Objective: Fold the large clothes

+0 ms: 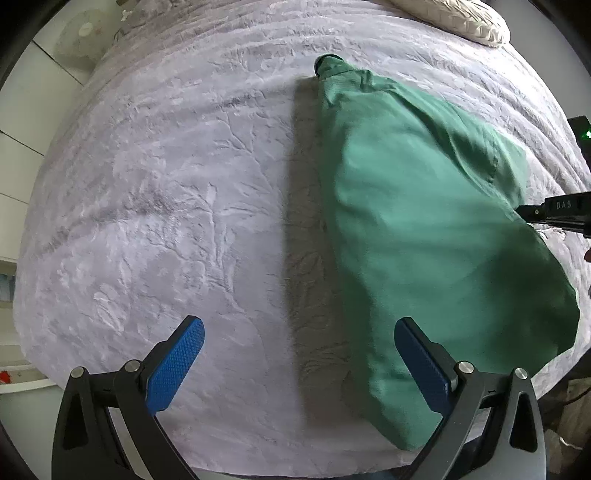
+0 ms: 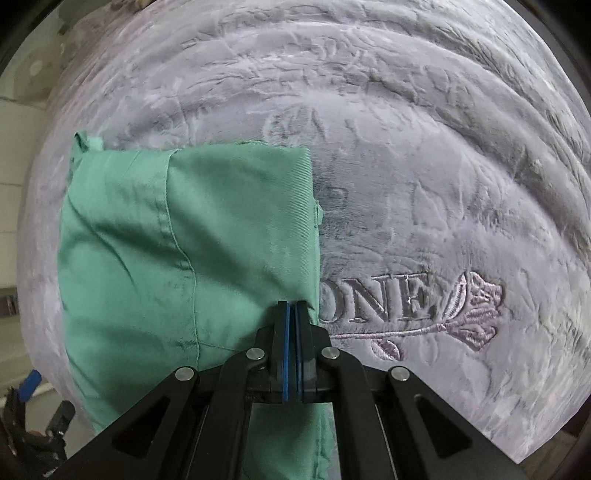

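A green garment point(image 1: 424, 236) lies lengthwise on the grey bedspread point(image 1: 166, 206), partly lifted at its right side. My left gripper point(image 1: 299, 354) is open and empty above the bed; its right finger point(image 1: 421, 365) overlaps the garment's near end. My right gripper point(image 2: 292, 306) is shut on the garment's point(image 2: 177, 240) edge near a corner, holding a folded layer up. The right gripper also shows at the right edge of the left wrist view point(image 1: 557, 214).
The bedspread point(image 2: 443, 184) carries embroidered letters and a flower point(image 2: 469, 314) to the right of the garment. A pillow point(image 1: 461, 18) lies at the far end of the bed. A white fan point(image 1: 83, 37) stands at the far left, beyond the bed edge.
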